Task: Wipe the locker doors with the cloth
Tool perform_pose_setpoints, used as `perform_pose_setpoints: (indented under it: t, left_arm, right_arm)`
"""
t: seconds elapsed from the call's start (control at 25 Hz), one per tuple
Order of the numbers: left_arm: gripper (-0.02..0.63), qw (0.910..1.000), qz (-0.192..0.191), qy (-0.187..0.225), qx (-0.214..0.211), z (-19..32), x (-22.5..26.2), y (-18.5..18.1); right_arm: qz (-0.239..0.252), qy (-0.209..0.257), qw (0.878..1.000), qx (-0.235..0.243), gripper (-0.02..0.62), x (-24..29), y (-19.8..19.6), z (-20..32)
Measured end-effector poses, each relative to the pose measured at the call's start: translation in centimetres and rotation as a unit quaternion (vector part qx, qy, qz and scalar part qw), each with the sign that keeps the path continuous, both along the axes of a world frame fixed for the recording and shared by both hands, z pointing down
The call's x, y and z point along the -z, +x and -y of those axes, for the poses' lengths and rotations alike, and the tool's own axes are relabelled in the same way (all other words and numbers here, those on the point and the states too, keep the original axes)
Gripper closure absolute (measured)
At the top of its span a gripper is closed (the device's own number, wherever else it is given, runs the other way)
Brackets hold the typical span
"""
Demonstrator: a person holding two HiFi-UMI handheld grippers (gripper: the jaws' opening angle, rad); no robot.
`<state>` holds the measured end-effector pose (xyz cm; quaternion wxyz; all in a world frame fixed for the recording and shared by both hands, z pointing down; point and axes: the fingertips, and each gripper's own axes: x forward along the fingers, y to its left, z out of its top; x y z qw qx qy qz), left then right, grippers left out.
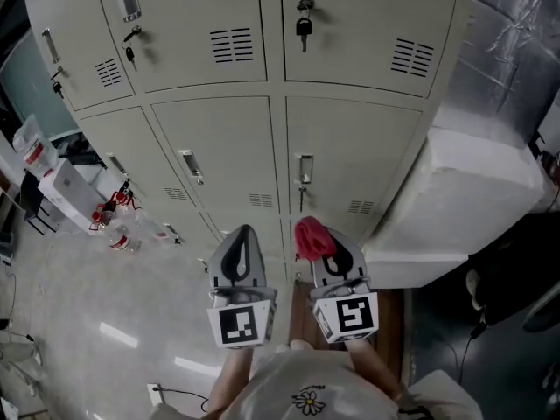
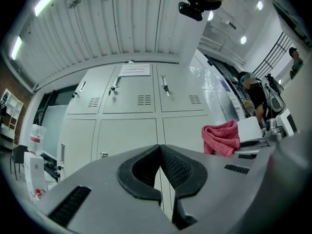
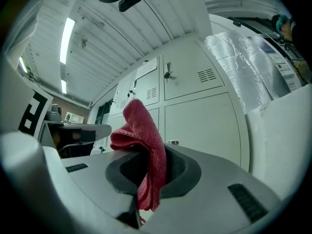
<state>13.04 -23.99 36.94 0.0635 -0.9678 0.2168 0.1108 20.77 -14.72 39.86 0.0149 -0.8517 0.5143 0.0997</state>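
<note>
While the right gripper (image 3: 155,156) pinches the red cloth (image 3: 139,130) in its fingers, the cloth sticks up past the tips, apparently clear of the locker doors (image 1: 350,151). Left gripper (image 2: 159,150): fingers pressed together, nothing held. Step: approach; wiping likely not begun. Next: press the cloth flat on the nearest door, then sweep across.

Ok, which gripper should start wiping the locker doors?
Right. The right gripper is shut on the red cloth and points at the locker doors. The left gripper is shut and holds nothing.
</note>
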Motion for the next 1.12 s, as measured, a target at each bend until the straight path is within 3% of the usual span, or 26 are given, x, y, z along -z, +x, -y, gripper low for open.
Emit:
perform_pose_setpoints:
  t: [0.32, 0.72, 1.12]
  left_arm:
    - [0.591, 0.9993, 0.026, 0.01, -0.023, 0.4, 2.1, 1.8]
    - [0.591, 0.9969, -0.031, 0.055, -0.047, -0.3, 11.2, 4.0]
    - [0.591, 0.9872, -0.089, 0.104, -0.081, -0.9, 21.5, 6.7]
  right_arm:
    - [-0.025, 0.005, 1.0, -0.017, 0.569, 3.9, 0.7, -0.1]
    - [-0.074, 0.061, 0.995, -0.034, 0.569, 13.2, 2.3, 0.1]
    - [-0.14, 0.111, 0.984, -0.03, 0.568, 24.1, 2.7, -0.5]
